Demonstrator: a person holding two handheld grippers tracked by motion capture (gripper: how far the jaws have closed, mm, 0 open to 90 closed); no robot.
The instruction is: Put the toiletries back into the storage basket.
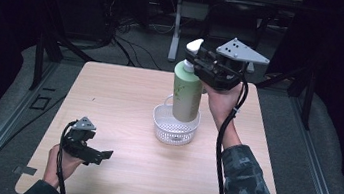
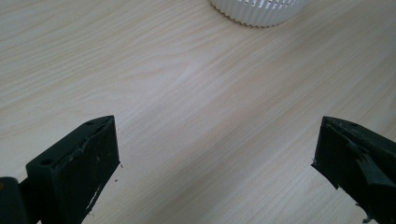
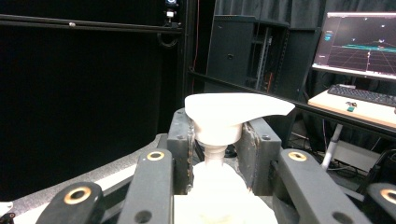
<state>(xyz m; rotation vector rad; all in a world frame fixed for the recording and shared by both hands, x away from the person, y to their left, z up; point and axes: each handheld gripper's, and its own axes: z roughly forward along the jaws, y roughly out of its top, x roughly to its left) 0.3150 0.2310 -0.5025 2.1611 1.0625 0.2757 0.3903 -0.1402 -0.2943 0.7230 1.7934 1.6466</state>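
While the left tongs [image 1: 101, 156] are idling wide at seven o'clock, the right tongs [image 1: 200, 60] are gripping the pump bottle [image 1: 186, 94] over the white basket [image 1: 174, 127].

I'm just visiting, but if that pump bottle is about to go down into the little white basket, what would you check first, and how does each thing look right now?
1. Grip: the right gripper is shut on the neck of the green pump bottle, just under the pump head: ok.
2. Bottle upright: ok, it hangs nearly vertical.
3. Bottle lined up over the white basket: ok in the high view.
4. Has the bottle's base reached the basket floor: cannot tell, the rim hides it.
5. Left gripper out of the way: ok, open and low over the table, apart from the basket.
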